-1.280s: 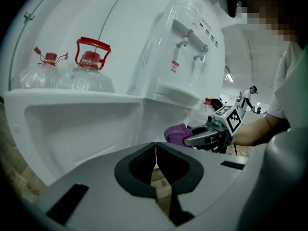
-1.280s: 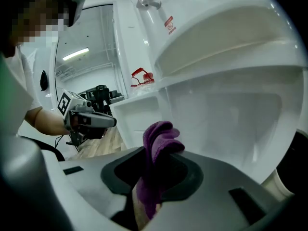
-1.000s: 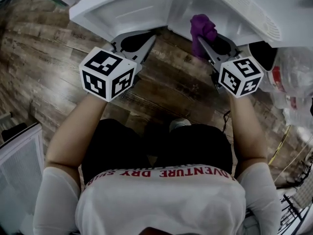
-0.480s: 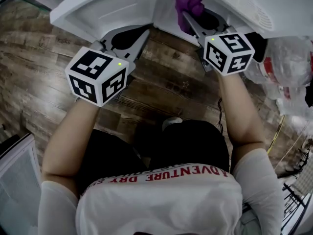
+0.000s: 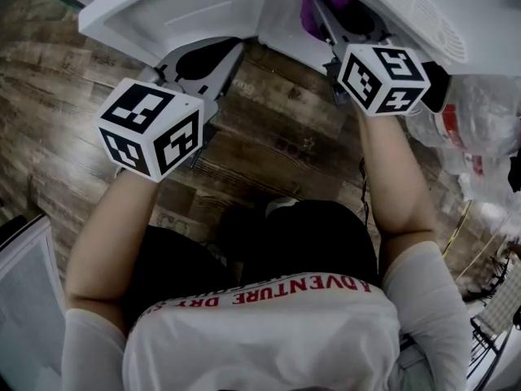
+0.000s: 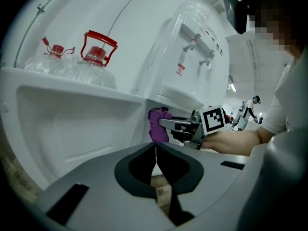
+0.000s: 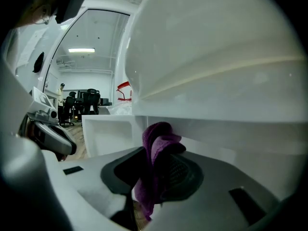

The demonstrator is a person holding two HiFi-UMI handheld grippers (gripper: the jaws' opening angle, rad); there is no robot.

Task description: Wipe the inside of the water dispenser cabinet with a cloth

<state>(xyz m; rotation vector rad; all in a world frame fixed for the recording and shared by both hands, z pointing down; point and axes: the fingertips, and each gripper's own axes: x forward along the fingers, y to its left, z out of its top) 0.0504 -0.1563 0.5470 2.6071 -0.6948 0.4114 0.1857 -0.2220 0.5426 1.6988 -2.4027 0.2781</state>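
Observation:
A purple cloth (image 5: 319, 0) is clamped in my right gripper (image 5: 324, 10), which is shut on it and reaches into the open bottom cabinet of the white water dispenser (image 5: 423, 15). In the right gripper view the purple cloth (image 7: 156, 165) bunches between the jaws, touching the white cabinet edge (image 7: 216, 129). My left gripper (image 5: 220, 51) is shut and holds nothing, its tip near the open white cabinet door (image 5: 171, 15). The left gripper view shows the left gripper (image 6: 156, 146) with jaws together, the cloth (image 6: 157, 124) and the dispenser (image 6: 192, 61) beyond.
Wooden floor (image 5: 269, 137) lies under both grippers. Clear water jugs with red caps (image 6: 91, 64) sit behind the door. A plastic jug (image 5: 476, 129) lies at the right of the dispenser. A white panel (image 5: 24, 300) stands at the lower left.
My right gripper has pushed the purple cloth forward and up into the cabinet. My left gripper has drifted left and slightly nearer to me.

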